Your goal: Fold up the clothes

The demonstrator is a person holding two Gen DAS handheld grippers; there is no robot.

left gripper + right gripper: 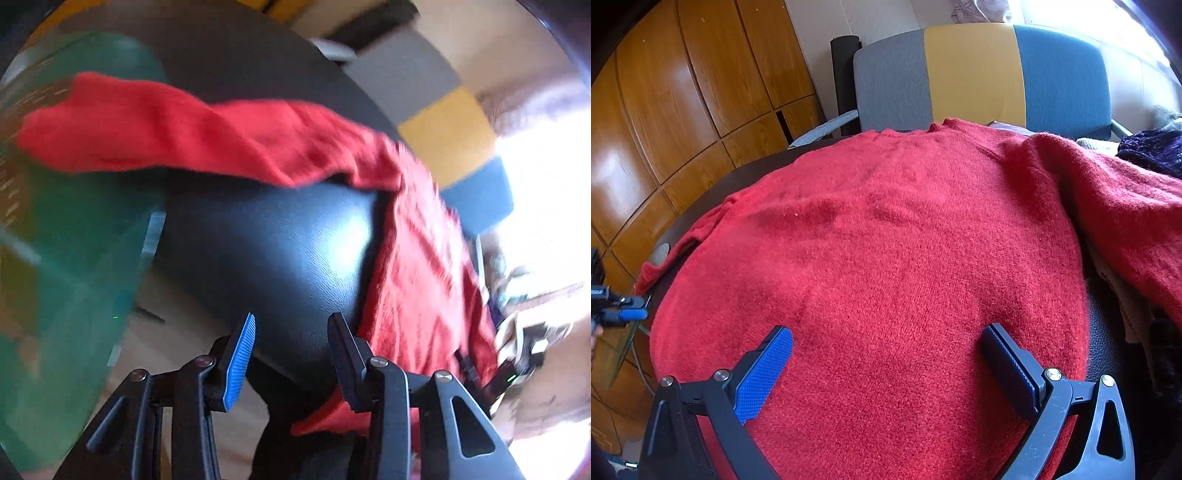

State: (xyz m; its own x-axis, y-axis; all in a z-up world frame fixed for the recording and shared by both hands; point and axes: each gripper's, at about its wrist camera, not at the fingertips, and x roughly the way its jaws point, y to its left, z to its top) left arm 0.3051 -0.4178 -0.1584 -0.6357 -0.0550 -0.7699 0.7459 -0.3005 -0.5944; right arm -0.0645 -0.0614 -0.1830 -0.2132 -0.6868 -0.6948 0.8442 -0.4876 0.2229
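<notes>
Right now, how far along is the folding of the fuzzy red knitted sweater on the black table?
Done: the fuzzy red knitted sweater lies spread flat on the black table, no fold visible. In hand: nothing gripped. The left gripper is open over bare table beside the sweater's edge; the right gripper is open above the body. Left: both sleeves still stick out, one sleeve trailing sideways, then the body fold.

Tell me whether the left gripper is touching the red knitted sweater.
Apart. The left wrist view shows the left gripper open over bare black table, nothing between its fingers; the red knitted sweater lies beside it.
</notes>
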